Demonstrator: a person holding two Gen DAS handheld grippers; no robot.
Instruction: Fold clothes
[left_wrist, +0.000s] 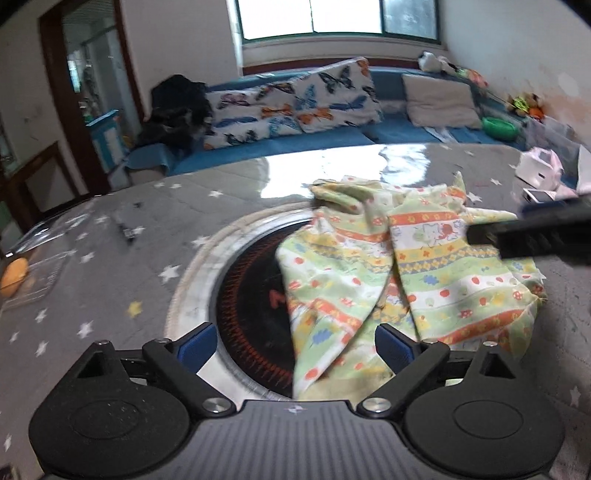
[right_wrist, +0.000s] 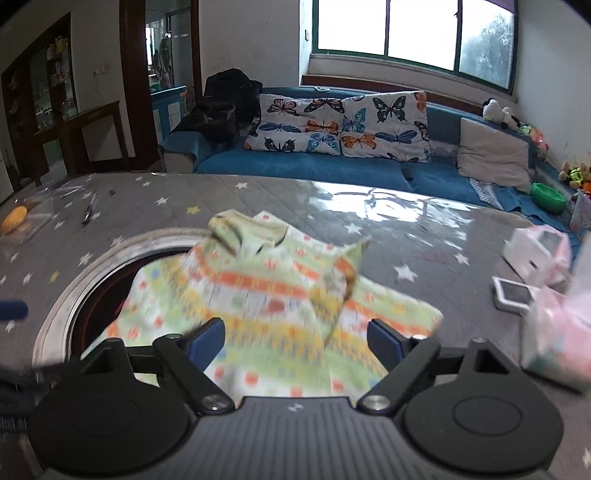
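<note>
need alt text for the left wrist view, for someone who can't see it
A crumpled green, orange and yellow patterned garment lies on a grey star-print table, partly covering a round black burner. The open left claw sits just short of it, and the right claw reaches in from the right.

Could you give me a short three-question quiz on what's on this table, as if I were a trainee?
1. True or false: the left hand-held gripper is clamped shut on the patterned garment.
2. What does the garment partly cover? A) a laptop B) the round black cooktop set into the table C) a plate
3. Fill in: the sofa behind the table carries cushions printed with ____.

Key:
1. False; both hand-held grippers, left and right, are open, and the garment lies crumpled, not yet folded.
2. B
3. butterflies
</note>
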